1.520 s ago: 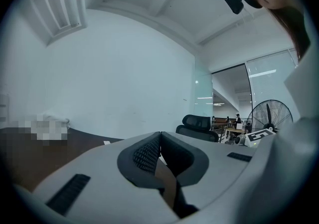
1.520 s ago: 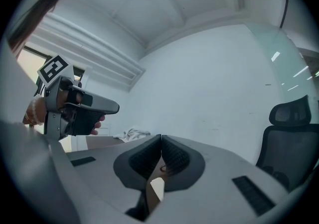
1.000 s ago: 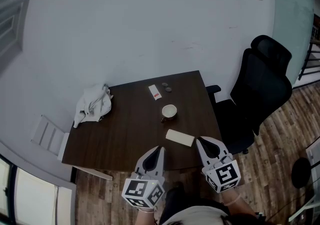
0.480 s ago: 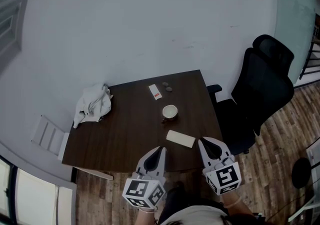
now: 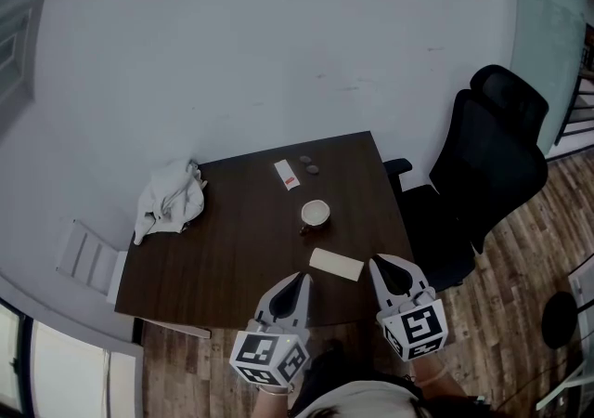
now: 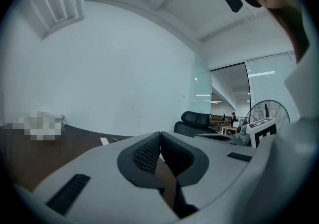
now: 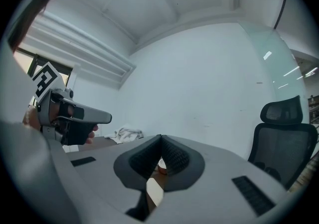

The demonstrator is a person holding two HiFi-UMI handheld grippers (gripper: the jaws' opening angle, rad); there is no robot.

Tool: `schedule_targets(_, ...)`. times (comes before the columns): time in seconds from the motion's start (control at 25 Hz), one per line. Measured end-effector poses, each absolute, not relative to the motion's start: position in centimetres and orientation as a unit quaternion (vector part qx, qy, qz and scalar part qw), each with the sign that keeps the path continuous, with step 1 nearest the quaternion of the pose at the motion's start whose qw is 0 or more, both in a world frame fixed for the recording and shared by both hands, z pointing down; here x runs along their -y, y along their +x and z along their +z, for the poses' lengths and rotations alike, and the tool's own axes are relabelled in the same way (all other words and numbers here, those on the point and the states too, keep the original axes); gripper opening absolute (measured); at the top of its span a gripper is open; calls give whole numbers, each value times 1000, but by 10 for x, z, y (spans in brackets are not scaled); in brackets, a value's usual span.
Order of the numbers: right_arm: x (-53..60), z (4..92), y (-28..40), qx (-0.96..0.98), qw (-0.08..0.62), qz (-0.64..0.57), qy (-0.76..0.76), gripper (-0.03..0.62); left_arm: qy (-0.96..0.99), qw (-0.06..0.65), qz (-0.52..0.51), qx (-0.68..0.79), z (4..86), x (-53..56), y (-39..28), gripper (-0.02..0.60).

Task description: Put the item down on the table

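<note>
The left gripper (image 5: 297,279) hangs over the near edge of the dark table (image 5: 223,249), about midway along it; in the left gripper view its jaws meet at the tips with nothing caught between them. The right gripper (image 5: 377,265) sits by the near right corner of the table; its jaws are likewise closed tip to tip and empty.

A flat pale block (image 5: 336,265) lies on the table close to the near edge, between the two gripper tips and touching neither; no jaw has hold of it. A small cup (image 5: 315,213) stands further in, toward the right edge, apart from the block. In the right gripper view the cup and the block show through the gap below that gripper's closed tips, on the table beyond them.

Near the far edge lie a white packet with a red end (image 5: 287,174) and, just beside it, two small dark round things (image 5: 309,165). A crumpled white cloth (image 5: 170,198) is heaped at the far left corner. A black office chair (image 5: 487,175) stands off the right edge.
</note>
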State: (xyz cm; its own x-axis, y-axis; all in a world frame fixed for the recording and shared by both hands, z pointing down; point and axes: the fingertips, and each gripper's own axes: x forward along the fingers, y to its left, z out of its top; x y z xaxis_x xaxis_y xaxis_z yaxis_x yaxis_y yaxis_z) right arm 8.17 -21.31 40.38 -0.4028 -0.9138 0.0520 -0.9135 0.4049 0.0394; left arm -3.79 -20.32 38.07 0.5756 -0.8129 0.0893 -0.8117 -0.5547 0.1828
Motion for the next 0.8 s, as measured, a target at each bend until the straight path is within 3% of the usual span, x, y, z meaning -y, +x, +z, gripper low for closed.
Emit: schedule_targets(0.8,278,411,59,841,39,-13,539,8,880,121,-18,459,388,264,-60,20)
